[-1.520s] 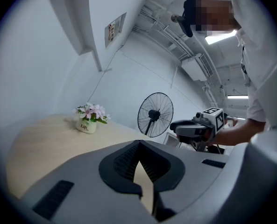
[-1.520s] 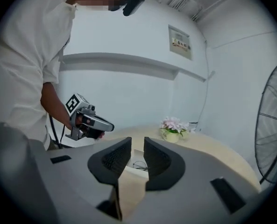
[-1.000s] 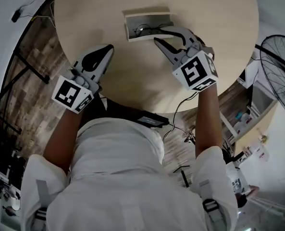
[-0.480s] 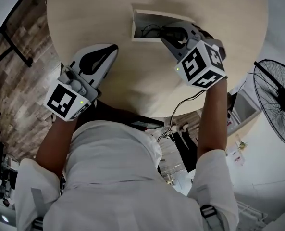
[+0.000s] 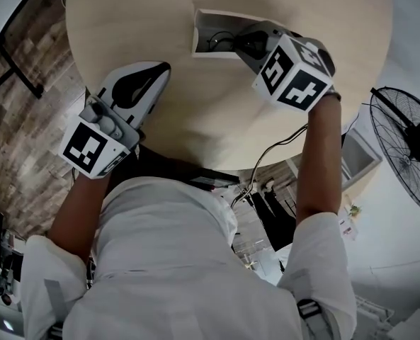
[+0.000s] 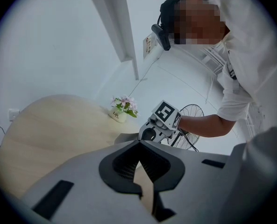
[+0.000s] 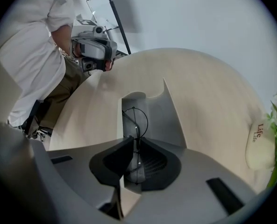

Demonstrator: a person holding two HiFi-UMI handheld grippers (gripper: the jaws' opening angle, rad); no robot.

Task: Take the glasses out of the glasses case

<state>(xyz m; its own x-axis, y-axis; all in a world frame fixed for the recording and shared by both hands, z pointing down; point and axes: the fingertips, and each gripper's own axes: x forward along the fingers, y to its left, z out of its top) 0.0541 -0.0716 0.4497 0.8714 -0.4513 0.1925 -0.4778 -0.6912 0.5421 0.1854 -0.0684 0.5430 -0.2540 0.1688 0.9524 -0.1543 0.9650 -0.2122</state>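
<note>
An open white glasses case (image 5: 204, 21) with a grey lining lies at the far side of the round wooden table (image 5: 125, 20). Thin black wire-framed glasses (image 5: 217, 42) lie inside it. My right gripper (image 5: 246, 44) reaches into the case from the right. In the right gripper view the glasses (image 7: 139, 118) run between the jaws of the right gripper (image 7: 134, 141), which is shut on the frame, still within the case (image 7: 168, 120). My left gripper (image 5: 140, 83) rests shut at the table's near left edge, holding nothing. Its jaw tips meet in the left gripper view (image 6: 139, 143).
A small pot of flowers (image 7: 259, 146) stands on the table beyond the case, also seen in the left gripper view (image 6: 122, 110). A standing fan (image 5: 415, 147) is on the floor at the right, off the table. Cables hang below the table's near edge.
One second ago my right gripper stood open at the case's near right. It has since moved into the case and shut on the glasses. The left gripper has stayed in place.
</note>
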